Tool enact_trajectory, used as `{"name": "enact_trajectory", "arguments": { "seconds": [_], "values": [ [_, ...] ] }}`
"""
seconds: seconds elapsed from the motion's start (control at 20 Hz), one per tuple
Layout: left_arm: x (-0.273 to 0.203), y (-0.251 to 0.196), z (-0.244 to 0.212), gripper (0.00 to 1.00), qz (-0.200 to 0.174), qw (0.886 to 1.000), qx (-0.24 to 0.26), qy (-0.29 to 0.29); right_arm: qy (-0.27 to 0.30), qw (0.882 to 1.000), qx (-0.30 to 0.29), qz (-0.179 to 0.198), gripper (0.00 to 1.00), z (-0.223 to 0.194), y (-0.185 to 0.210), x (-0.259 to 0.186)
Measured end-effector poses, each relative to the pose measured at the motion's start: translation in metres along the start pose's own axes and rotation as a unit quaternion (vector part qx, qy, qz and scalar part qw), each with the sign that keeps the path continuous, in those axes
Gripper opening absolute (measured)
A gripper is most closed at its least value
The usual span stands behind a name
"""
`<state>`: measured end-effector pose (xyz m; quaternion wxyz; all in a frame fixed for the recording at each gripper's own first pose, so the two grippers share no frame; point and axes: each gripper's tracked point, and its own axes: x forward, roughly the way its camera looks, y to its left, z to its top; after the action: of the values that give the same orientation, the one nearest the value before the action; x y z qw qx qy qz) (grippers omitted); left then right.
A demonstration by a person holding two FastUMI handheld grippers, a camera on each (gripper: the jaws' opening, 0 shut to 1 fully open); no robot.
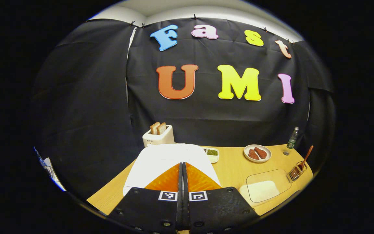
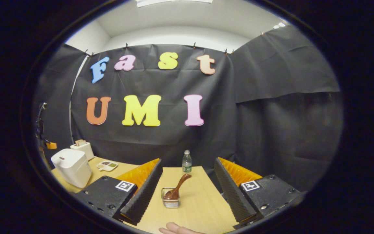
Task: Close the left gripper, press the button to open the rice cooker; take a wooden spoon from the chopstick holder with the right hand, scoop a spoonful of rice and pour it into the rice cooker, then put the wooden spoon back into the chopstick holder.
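Observation:
My left gripper (image 1: 182, 165) is shut with nothing between its fingers, its tips right over the closed lid of the white rice cooker (image 1: 161, 159). The cooker also stands at the far left in the right gripper view (image 2: 71, 166). My right gripper (image 2: 187, 170) is open above the table. Ahead between its fingers stands the wire chopstick holder (image 2: 170, 201) with the wooden spoon (image 2: 180, 185) leaning in it. In the left gripper view the holder (image 1: 296, 172) and spoon (image 1: 306, 156) sit at the table's right end, beside a clear container of rice (image 1: 265, 188).
A toaster (image 1: 158, 137) with bread stands behind the cooker. A small dish with green filling (image 1: 212, 153), a plate of meat (image 1: 257, 153) and a bottle (image 1: 292, 138) line the back of the wooden table (image 1: 232, 169). A hand's fingertips (image 2: 177, 229) rest at the table's near edge.

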<state>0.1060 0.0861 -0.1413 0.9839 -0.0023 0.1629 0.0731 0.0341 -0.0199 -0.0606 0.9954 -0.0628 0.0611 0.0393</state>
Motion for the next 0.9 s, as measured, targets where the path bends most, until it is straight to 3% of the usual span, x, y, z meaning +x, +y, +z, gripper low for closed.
{"name": "enact_trajectory", "arguments": {
  "seconds": [0.25, 0.4, 0.75, 0.9],
  "values": [
    [0.026, -0.003, -0.038, 0.0, 0.007, 0.998, 0.037, 0.048, 0.008, 0.999, -0.017, -0.027, 1.0, -0.008, -0.024, 0.01],
    [0.032, 0.01, -0.055, 0.0, 0.031, 0.995, 0.063, 0.069, 0.013, 0.999, -0.018, -0.031, 1.0, -0.013, -0.026, 0.014],
    [0.029, 0.009, -0.064, 0.0, 0.016, 0.993, 0.062, 0.096, 0.039, 0.999, 0.006, -0.018, 1.0, -0.027, -0.018, 0.026],
    [0.033, 0.012, -0.064, 0.0, 0.0, 0.994, 0.021, 0.103, 0.059, 0.998, 0.02, -0.02, 1.0, -0.038, -0.015, 0.03]
  ]
}}
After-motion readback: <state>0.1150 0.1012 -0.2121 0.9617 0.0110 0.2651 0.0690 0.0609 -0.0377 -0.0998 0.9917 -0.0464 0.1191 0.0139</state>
